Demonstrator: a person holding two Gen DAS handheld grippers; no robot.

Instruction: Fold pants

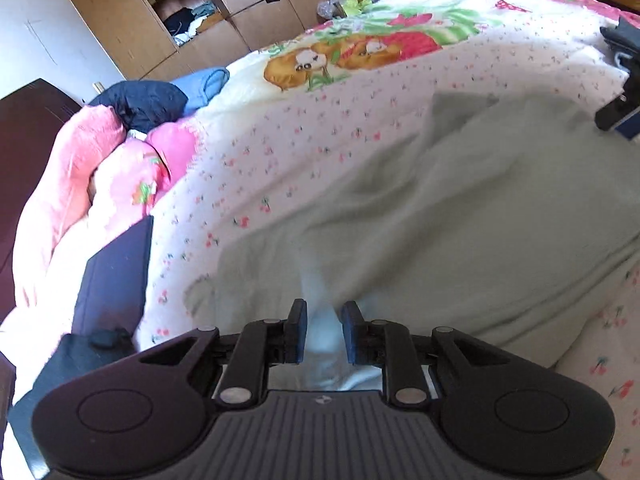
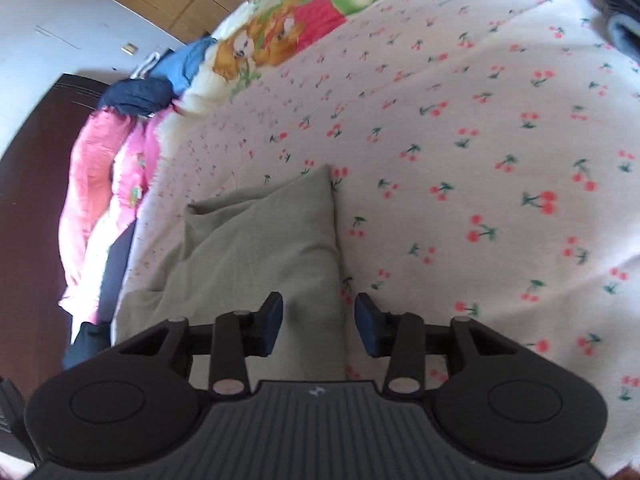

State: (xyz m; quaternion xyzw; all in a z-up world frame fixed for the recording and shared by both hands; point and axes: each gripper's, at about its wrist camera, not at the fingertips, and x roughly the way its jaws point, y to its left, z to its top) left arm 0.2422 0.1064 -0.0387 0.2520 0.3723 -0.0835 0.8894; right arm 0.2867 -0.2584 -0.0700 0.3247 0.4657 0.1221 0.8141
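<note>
Pale green pants (image 1: pixel 460 208) lie spread on a bed sheet printed with cherries (image 1: pixel 304 144). At the bottom of the left wrist view my left gripper (image 1: pixel 324 332) has its jaws close together on a paler fold of the pants, which rises between the pads. A black and blue part of my right gripper (image 1: pixel 618 118) shows at that view's right edge. In the right wrist view my right gripper (image 2: pixel 318 320) is open, with nothing between its pads. It hovers over the right edge of the folded pants (image 2: pixel 260 240), whose far corner points away from me.
A pink duvet (image 1: pixel 80 184) is bunched at the bed's left side, with navy and blue clothes (image 1: pixel 144 100) piled beyond it. A dark blue item (image 1: pixel 116 276) lies at the left edge. Dark clothing (image 2: pixel 616 4) sits far right. Wooden wardrobes (image 1: pixel 132 12) stand behind the bed.
</note>
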